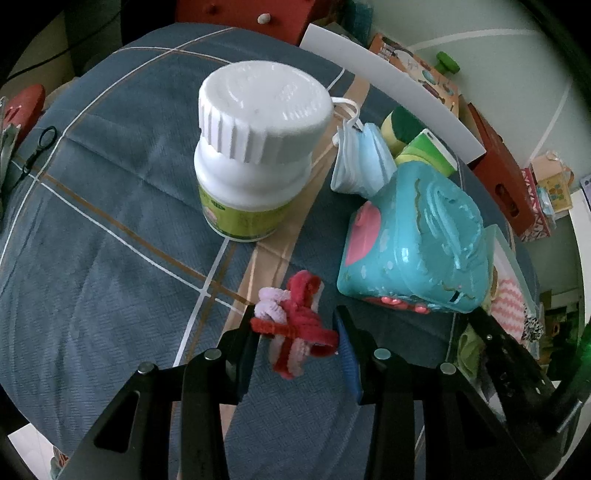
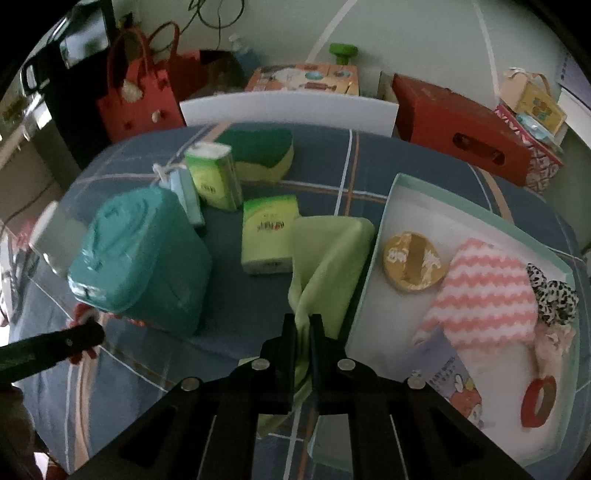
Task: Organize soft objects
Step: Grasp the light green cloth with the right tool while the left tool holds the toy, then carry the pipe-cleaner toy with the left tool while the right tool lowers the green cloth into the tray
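Blue plaid tablecloth under clutter; pale green wall behind.

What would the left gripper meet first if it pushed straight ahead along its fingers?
The left gripper already has the red and pink pipe-cleaner knot between its fingers. Beyond that, probably the white-capped pill bottle, though depth is unclear.

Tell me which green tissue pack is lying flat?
The tissue pack nearer the green cloth lies flat. The other pack stands upright by the sponge.
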Available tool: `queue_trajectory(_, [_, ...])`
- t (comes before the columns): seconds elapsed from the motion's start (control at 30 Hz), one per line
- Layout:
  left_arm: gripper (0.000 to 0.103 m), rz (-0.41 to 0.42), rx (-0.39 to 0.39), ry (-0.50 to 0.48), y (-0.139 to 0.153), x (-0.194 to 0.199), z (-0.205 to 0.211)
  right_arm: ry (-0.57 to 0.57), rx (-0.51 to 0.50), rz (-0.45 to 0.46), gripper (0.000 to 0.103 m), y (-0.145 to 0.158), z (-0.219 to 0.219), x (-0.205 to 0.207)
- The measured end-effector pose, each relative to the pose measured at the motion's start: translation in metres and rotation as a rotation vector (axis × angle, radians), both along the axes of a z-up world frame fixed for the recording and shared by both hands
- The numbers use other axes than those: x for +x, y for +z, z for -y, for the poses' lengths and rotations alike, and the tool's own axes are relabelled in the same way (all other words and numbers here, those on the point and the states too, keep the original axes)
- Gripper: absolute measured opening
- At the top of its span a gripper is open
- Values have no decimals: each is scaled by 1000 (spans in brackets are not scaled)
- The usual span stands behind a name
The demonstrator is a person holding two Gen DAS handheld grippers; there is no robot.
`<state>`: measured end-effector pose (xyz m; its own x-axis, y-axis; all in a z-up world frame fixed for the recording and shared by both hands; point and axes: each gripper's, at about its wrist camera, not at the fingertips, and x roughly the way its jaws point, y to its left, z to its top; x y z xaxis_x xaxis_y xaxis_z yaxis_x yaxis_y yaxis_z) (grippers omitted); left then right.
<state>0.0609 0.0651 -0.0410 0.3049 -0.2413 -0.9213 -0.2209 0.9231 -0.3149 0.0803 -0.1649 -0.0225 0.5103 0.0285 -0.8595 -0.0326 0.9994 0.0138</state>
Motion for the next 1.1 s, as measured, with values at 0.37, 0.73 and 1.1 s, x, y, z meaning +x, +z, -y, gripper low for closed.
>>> queue_trajectory(0.37, [42, 120, 7, 40, 34, -11, -11, 1, 48, 126, 7, 42, 0, -23])
queue_trajectory(0.73, [42, 206, 25, 49, 60, -17, -10, -15, 67, 152, 7, 54, 6, -29])
queue_trajectory(1.1, [42, 314, 80, -60, 79, -16, 42, -96, 74, 197, 7, 74, 40, -37])
